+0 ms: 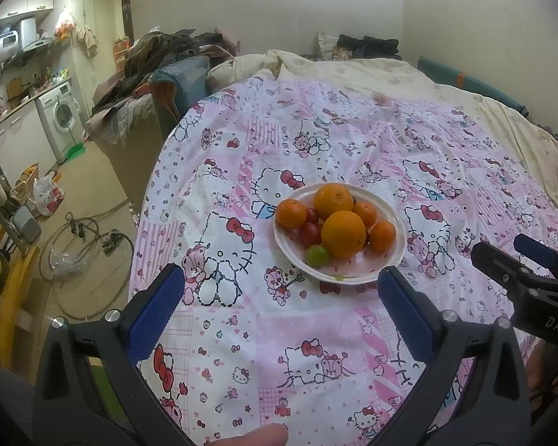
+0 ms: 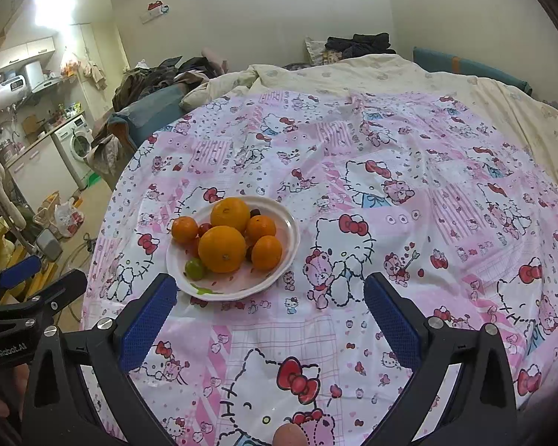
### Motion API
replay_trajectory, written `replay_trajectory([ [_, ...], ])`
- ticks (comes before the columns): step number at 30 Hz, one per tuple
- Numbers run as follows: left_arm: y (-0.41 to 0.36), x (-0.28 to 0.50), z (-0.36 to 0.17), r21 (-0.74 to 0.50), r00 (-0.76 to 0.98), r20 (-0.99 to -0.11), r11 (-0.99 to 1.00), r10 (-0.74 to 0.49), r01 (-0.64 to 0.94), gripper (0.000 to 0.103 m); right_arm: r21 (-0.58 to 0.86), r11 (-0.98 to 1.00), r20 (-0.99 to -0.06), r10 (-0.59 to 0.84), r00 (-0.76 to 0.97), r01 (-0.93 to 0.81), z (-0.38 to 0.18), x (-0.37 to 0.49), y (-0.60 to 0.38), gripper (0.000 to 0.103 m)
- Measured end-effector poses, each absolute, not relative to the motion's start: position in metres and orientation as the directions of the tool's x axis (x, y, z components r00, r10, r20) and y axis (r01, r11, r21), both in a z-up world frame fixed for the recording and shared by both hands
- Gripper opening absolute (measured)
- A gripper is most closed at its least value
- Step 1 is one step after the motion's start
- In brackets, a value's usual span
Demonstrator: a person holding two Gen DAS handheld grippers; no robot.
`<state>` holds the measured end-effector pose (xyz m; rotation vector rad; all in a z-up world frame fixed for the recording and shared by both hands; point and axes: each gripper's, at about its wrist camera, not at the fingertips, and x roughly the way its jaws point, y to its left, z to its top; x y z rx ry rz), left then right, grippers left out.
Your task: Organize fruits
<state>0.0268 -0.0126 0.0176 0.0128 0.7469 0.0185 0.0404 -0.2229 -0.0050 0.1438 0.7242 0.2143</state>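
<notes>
One white plate (image 1: 390, 219) sits on the table (image 1: 316, 353), which is covered by a pink cartoon-cat tablecloth (image 1: 353, 141). All the fruit is on the plate, none loose on the cloth.

Fruit count, left wrist view:
- 2 big oranges: back one (image 1: 333, 200), front one (image 1: 343, 234), touching each other.
- 3 small oranges: one at the plate's left edge (image 1: 291, 214), one right of the back orange (image 1: 365, 214), one at front right (image 1: 382, 236).
- 1 green small tomato (image 1: 318, 255) at the front, just beside the front big orange.
- At least 2 red small tomatoes (image 1: 310, 232) wedged between the left small orange and the big ones; more dark ones partly hidden behind, can't count them.

Left gripper (image 1: 281, 288): fingers spread wide, nothing between them, hovering near the plate's front rim, not touching it. In the right wrist view it shows at the far left edge (image 2: 37, 278).

Right gripper (image 2: 269, 290): fingers also spread wide, holding nothing, plate (image 2: 290, 238) just ahead and left of centre. In the left wrist view it shows at the right edge (image 1: 513, 251).

Behind the table: a bed with a cream quilt (image 1: 390, 74). 1 washing machine (image 1: 61, 115) at far left.
</notes>
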Motion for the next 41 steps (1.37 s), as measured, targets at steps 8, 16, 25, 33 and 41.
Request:
replay_trajectory([
  [8,-0.0115,0.0274,0.0177,0.000,0.732,-0.681,1.000,0.008,-0.011,0.102,0.201,0.969,-0.641,0.241,0.729,-0.143,-0.0049,0.0404,-0.2219,0.103],
  [16,-0.0081,0.0289,0.0174,0.005,0.730,-0.683,1.000,0.016,-0.018,0.102,0.206,0.970,-0.651,0.235,0.721,-0.130,-0.0086,0.0416,-0.2238,0.103],
  [25,-0.0068,0.0289,0.0145,0.009,0.729,-0.684,1.000,0.022,-0.022,0.102,0.211,0.970,-0.655,0.230,0.720,-0.118,-0.0085,0.0427,-0.2258,0.103],
  [33,-0.0066,0.0286,0.0145,0.009,0.731,-0.682,1.000,0.024,-0.024,0.102,0.208,0.971,-0.658,0.230,0.717,-0.120,-0.0082,0.0417,-0.2256,0.103],
  [41,-0.0088,0.0286,0.0162,0.012,0.731,-0.682,1.000,0.025,-0.022,0.102,0.209,0.969,-0.652,0.239,0.719,-0.133,-0.0068,0.0405,-0.2224,0.103],
])
